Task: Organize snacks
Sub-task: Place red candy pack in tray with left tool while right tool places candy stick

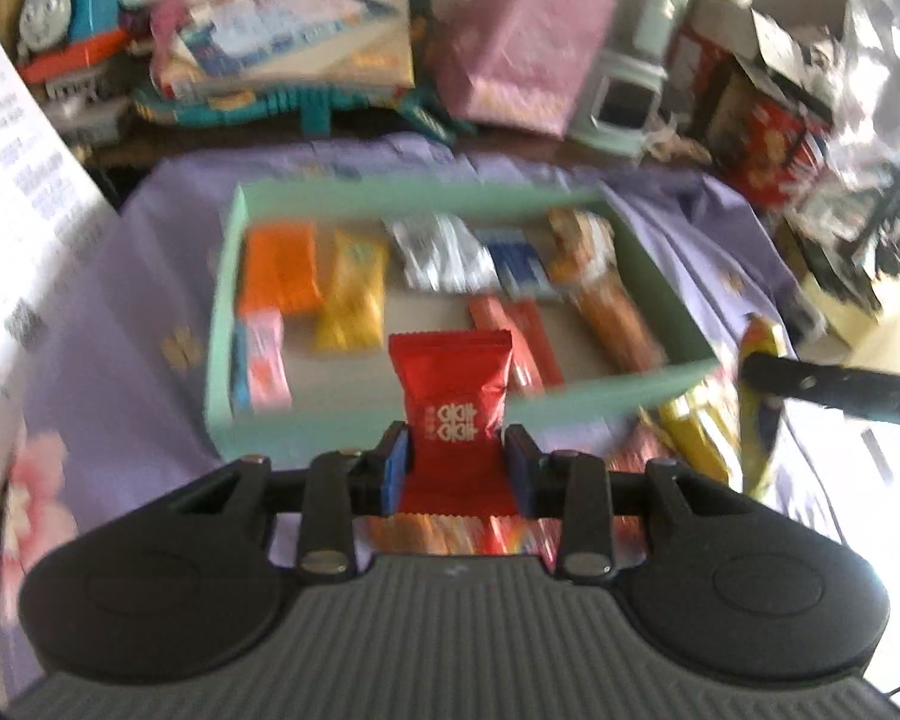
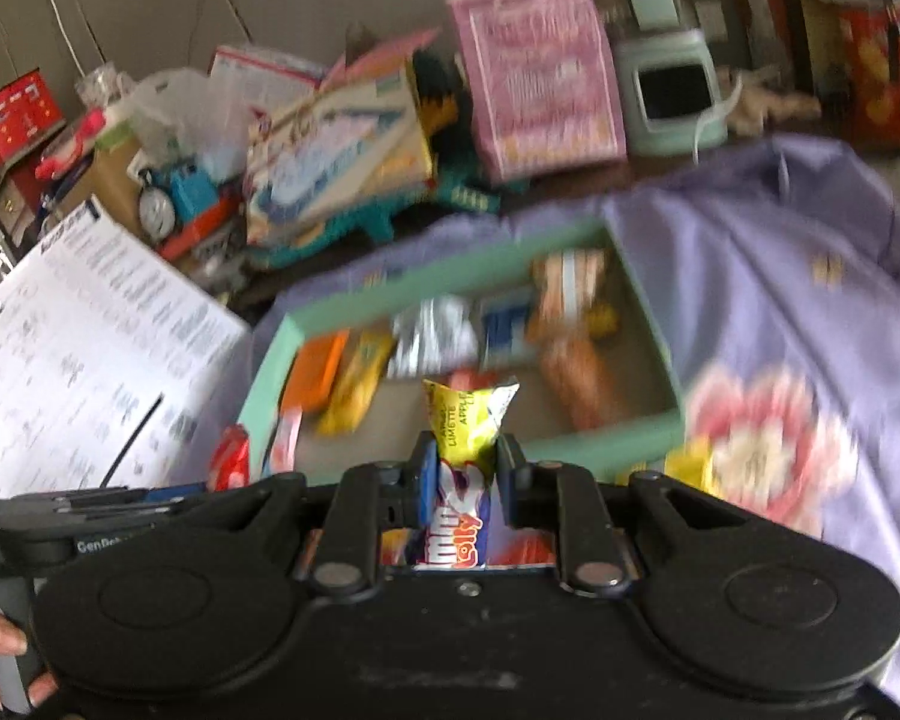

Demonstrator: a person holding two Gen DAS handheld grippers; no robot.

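Note:
In the left wrist view my left gripper (image 1: pixel 457 450) is shut on a red snack packet (image 1: pixel 453 384), held just in front of the near wall of a mint-green box (image 1: pixel 390 417). The box holds several snacks, among them an orange pack (image 1: pixel 281 267) and a yellow pack (image 1: pixel 354 294). In the right wrist view my right gripper (image 2: pixel 467 468) is shut on a yellow-and-purple candy wrapper (image 2: pixel 469 420), raised above the same green box (image 2: pixel 606 438). The other gripper's dark finger (image 1: pixel 834 387) enters the left wrist view from the right, with that wrapper (image 1: pixel 762 414) on it.
A lilac flowered cloth (image 1: pixel 150 276) covers the table. Loose snacks (image 1: pixel 699 432) lie beside the box's right corner. Behind stand a pink gift bag (image 1: pixel 528 54), a toy train (image 1: pixel 72 6), boxed toys (image 1: pixel 294 30) and a pale green appliance (image 1: pixel 630 96). A printed sheet (image 2: pixel 84 348) lies at left.

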